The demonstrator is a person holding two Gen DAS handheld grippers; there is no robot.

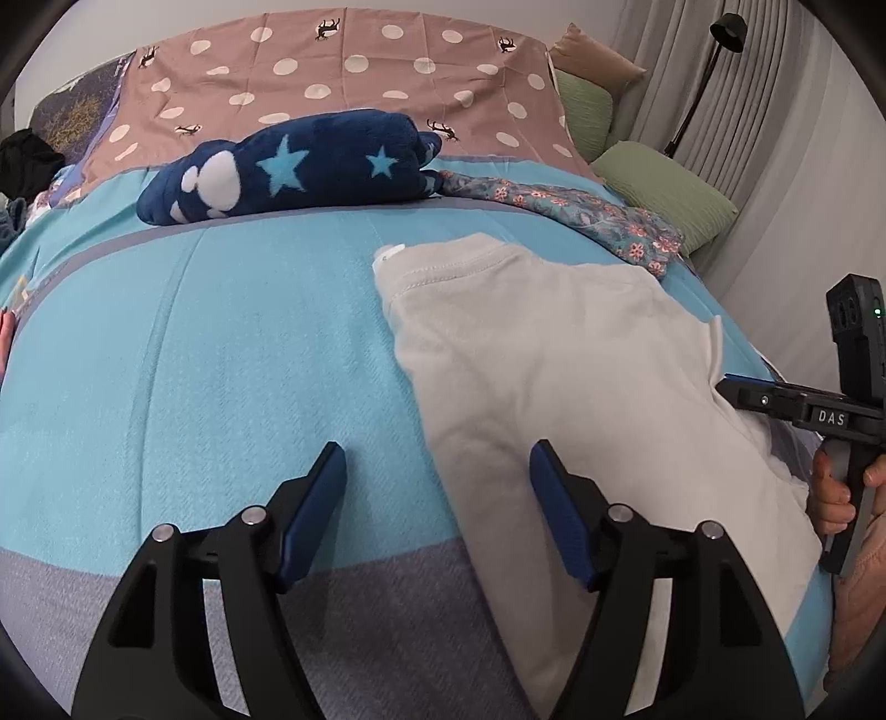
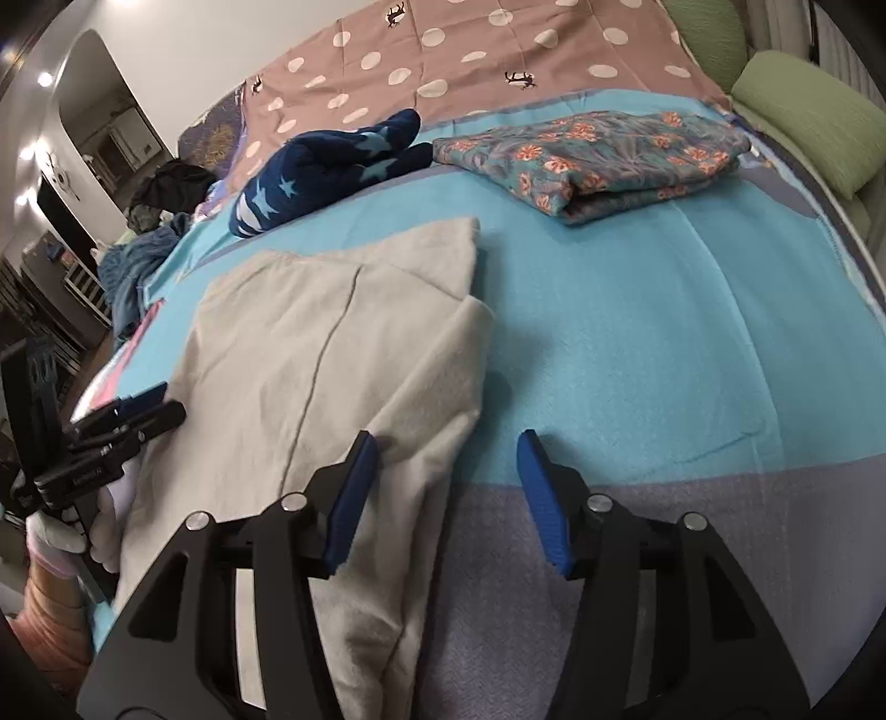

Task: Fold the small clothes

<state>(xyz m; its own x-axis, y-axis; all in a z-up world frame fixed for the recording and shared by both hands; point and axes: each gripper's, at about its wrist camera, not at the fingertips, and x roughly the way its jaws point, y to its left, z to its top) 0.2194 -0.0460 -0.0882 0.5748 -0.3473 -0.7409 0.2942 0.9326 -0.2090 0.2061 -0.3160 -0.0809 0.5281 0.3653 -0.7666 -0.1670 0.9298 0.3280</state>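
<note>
A cream garment [image 1: 554, 343] lies flat on the turquoise blanket [image 1: 194, 360], partly folded over itself. My left gripper [image 1: 436, 451] hovers open over its left edge; one pad is above the blanket, the other above the cloth, and neither presses on it. In the right wrist view the same garment [image 2: 332, 343] shows a folded flap. My right gripper [image 2: 446, 440] stands open over its right edge, with cloth under the left pad only. Each gripper also appears in the other's view: the right gripper [image 1: 736, 390] at the garment's far side, the left gripper [image 2: 160, 404] at the left.
A folded navy star-print fleece [image 2: 332, 160] and a folded floral garment [image 2: 598, 160] lie farther back on the bed. Green pillows [image 2: 808, 122] line the right side. A heap of dark and blue clothes [image 2: 138, 260] sits off the left edge. A black lamp [image 1: 725, 27] stands by the curtain.
</note>
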